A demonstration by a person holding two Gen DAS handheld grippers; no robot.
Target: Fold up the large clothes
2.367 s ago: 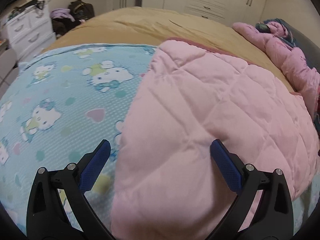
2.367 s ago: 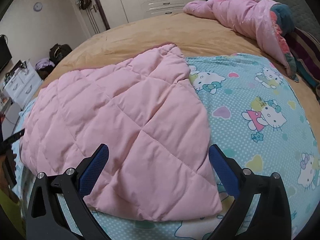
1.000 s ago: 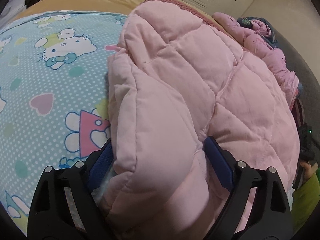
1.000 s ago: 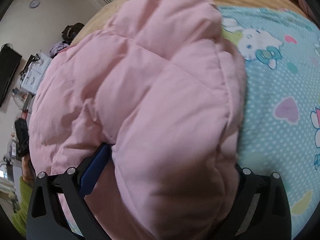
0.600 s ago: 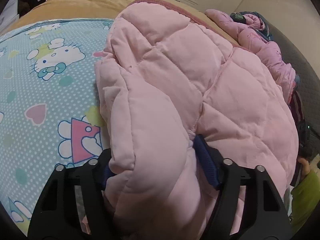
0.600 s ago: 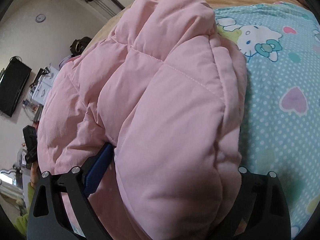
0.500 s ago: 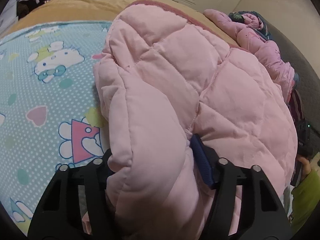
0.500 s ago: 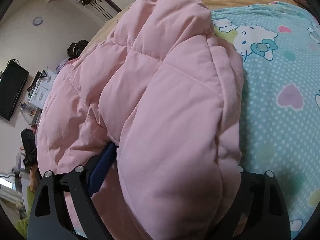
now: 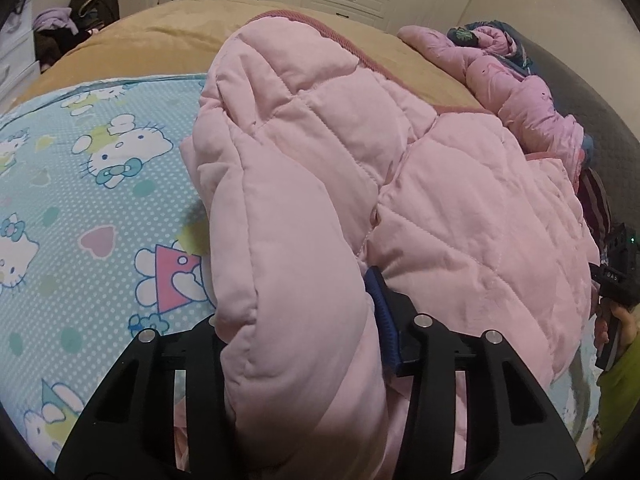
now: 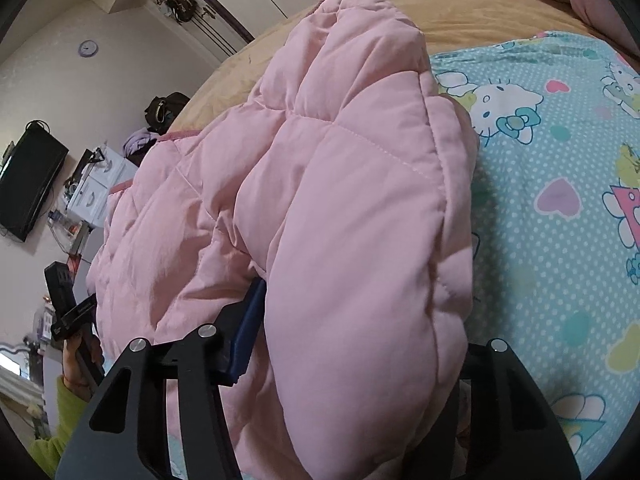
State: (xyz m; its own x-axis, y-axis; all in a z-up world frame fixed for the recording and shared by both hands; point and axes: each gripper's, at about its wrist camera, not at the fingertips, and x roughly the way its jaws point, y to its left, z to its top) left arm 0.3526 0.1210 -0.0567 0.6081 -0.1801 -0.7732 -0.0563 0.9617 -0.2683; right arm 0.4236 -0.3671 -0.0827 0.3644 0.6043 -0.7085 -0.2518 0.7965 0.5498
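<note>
Pink quilted coat (image 9: 400,184) bunches between the closing jaws of my left hand-held gripper (image 9: 304,316) and right hand-held gripper (image 10: 356,320), both pinching its padded edge.

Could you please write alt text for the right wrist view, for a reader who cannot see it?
The right gripper is closing on a bunched fold of a pink quilted garment, which fills the space between its fingers. The garment lies on a blue cartoon-cat sheet over a tan bedcover; the other gripper shows at far left.
</note>
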